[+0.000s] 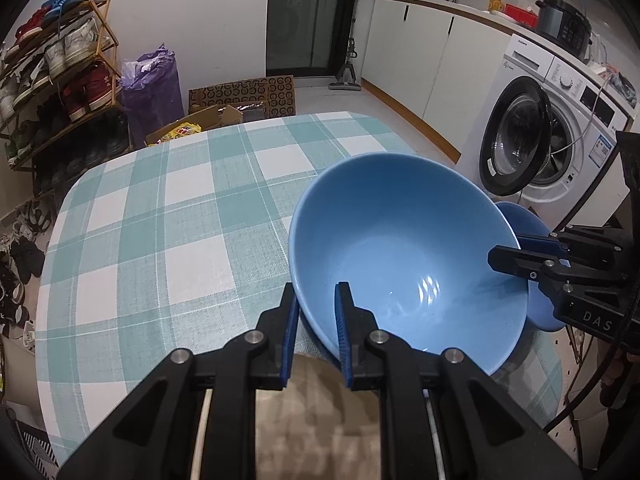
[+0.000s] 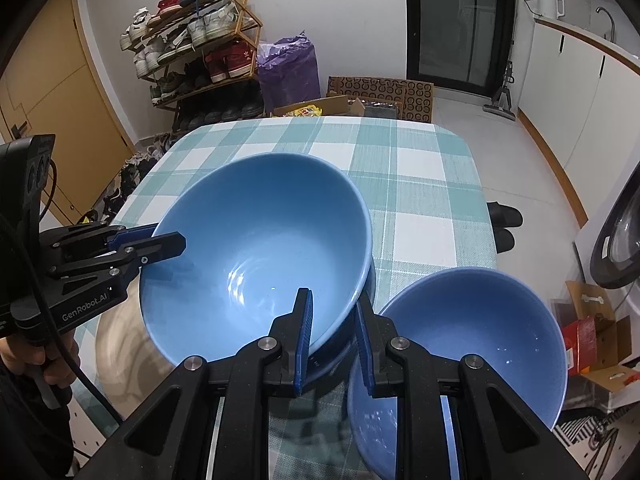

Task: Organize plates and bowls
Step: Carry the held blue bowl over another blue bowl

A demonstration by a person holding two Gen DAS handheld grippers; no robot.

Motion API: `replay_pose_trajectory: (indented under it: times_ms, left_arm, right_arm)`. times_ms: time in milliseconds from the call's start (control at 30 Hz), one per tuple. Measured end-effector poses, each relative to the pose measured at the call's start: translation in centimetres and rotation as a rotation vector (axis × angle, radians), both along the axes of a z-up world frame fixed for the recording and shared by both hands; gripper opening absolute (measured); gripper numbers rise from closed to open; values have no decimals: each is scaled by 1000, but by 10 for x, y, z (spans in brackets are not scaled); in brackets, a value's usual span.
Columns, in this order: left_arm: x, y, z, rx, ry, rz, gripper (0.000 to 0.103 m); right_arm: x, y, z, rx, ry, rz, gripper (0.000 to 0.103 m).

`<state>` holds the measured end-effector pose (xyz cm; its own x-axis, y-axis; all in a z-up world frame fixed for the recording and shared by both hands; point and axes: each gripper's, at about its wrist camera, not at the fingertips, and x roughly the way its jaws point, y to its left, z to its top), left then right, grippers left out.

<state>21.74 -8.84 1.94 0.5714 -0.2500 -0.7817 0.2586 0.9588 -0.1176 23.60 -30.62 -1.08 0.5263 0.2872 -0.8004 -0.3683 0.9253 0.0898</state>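
Two claws, angled downward, clamp opposite rims of one large light-blue ceramic bowl (image 2: pixel 256 256) above teal-checked tabletop (image 1: pixel 160 200): left claw (image 1: pixel 316 300), right claw (image 2: pixel 332 308); smaller blue bowl (image 2: pixel 472 340) beside.

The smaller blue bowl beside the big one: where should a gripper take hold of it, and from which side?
Grip the smaller blue bowl by its thin rim, one finger inside and one outside. It opens upward, so probably come from above at its right edge, away from the big bowl.

The room light is soft and even, a shiny white spot glints inside the big blue bowl (image 1: pixel 408 252), and the round picture edges bend and go dark.
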Motion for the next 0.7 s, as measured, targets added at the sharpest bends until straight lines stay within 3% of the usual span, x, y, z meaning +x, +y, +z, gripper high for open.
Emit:
replay_pose_trajectory:
  times_ms: [200,700]
  left_arm:
    - [-2,-4,-5,43,-16,0,15]
    - [0,-6,-14,63,-3,-4,15]
  right_arm:
    - [0,4,-6,-26,0,-4,21]
    - [-1,10,-15,-92,0,-6,21]
